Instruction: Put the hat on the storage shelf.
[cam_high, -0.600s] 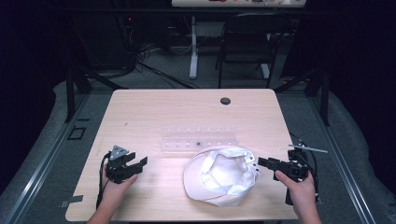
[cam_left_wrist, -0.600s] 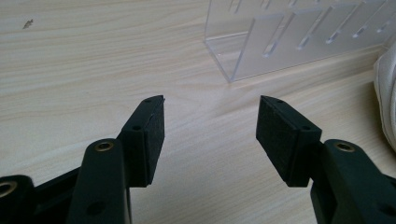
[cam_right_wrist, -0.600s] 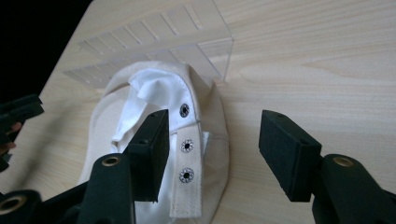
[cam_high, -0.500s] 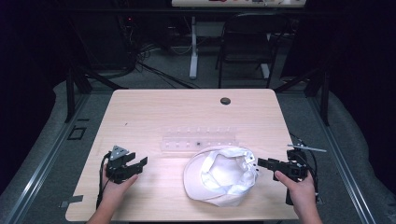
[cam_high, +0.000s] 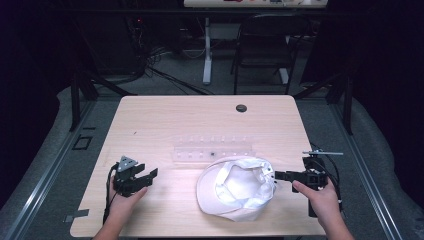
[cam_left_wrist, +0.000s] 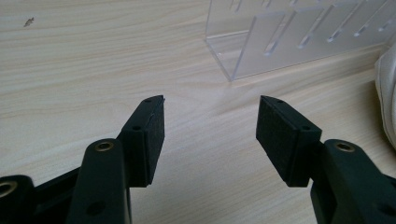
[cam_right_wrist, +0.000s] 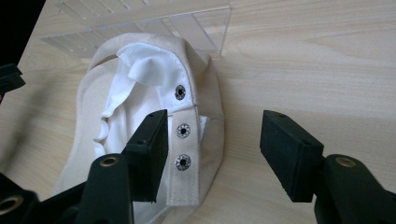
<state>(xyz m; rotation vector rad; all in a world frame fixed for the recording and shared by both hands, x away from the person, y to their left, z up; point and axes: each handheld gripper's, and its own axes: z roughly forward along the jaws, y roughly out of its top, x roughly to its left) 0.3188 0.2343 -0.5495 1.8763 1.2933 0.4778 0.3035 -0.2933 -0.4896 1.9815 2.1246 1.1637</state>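
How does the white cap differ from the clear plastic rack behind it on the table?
The white cap is soft, opaque fabric, while the clear plastic rack is rigid and see-through. The cap is rounded and lies upside down, its lining and snap strap showing; the rack is a long, low, straight piece with a row of slots. The cap sits nearer the person, the rack farther back. Both rest on the wooden table, and neither hand-held gripper holds either.

Cream cap lies upside down, white lining up, strap unsnapped
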